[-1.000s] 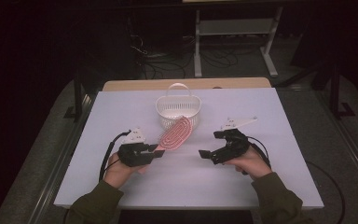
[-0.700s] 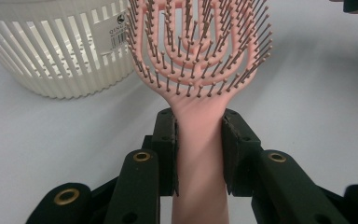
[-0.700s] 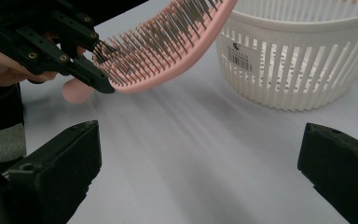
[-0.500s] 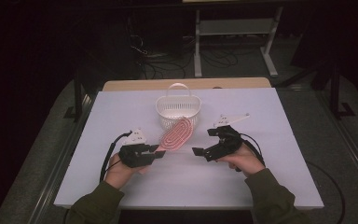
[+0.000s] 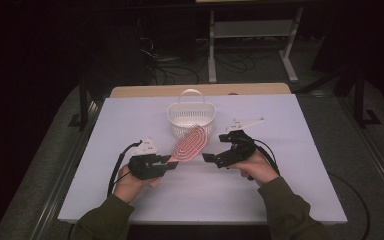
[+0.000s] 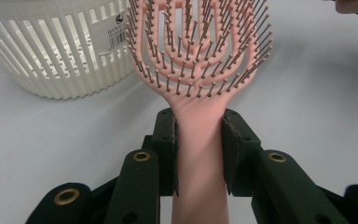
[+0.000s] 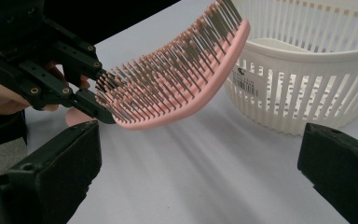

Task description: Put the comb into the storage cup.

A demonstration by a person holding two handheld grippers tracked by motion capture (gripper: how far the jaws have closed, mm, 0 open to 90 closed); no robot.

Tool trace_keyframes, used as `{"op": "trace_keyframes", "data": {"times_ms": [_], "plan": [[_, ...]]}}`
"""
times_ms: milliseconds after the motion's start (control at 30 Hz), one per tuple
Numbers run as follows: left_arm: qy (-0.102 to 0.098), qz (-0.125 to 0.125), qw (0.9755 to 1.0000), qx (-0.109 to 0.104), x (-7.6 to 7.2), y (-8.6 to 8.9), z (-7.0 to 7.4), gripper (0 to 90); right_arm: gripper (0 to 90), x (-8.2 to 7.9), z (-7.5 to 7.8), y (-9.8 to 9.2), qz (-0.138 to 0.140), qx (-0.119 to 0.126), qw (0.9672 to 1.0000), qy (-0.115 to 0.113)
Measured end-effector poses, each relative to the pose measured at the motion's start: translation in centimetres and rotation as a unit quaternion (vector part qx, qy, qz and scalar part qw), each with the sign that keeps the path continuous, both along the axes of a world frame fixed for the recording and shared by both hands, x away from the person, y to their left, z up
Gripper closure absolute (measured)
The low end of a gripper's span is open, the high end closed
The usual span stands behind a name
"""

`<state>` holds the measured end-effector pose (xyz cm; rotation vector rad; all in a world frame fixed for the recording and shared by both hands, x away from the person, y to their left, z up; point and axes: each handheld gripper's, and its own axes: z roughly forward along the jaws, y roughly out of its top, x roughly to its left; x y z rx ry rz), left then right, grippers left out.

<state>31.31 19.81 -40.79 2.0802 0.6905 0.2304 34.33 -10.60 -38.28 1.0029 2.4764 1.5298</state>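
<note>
clamping pink hairbrush (image 6: 200, 60) handle, left gripper (image 6: 199, 154), seemingly near basket (image 6: 60, 51)

The left hand-held gripper (image 5: 172, 164) holds a pink hairbrush (image 5: 190, 144), its head at the white basket's (image 5: 190, 119) six o'clock.

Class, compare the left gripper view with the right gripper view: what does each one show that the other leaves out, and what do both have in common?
The left gripper view alone shows the left gripper clamped on the pink hairbrush at its handle, seen bristles-on.

The right gripper view alone shows the right gripper with its jaws standing wide apart and nothing between them, plus the brush from the side, held off the table.

Both show the brush, the white slatted basket with its label, and the white table.
</note>
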Motion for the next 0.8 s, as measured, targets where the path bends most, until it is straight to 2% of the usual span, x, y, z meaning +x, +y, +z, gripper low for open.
{"op": "trace_keyframes", "data": {"times_ms": [367,800], "plan": [[-0.002,0.001,1.0,0.0,-0.1,-0.3,-0.2,70.2,0.0,0.7,0.4,1.0,0.005,0.003,1.0,0.003],[-0.01,0.004,0.9999,-0.006,-0.1,-0.5,-0.2,70.1,0.0,1.2,0.6,1.3,-0.009,0.027,0.9996,0.007]]}}
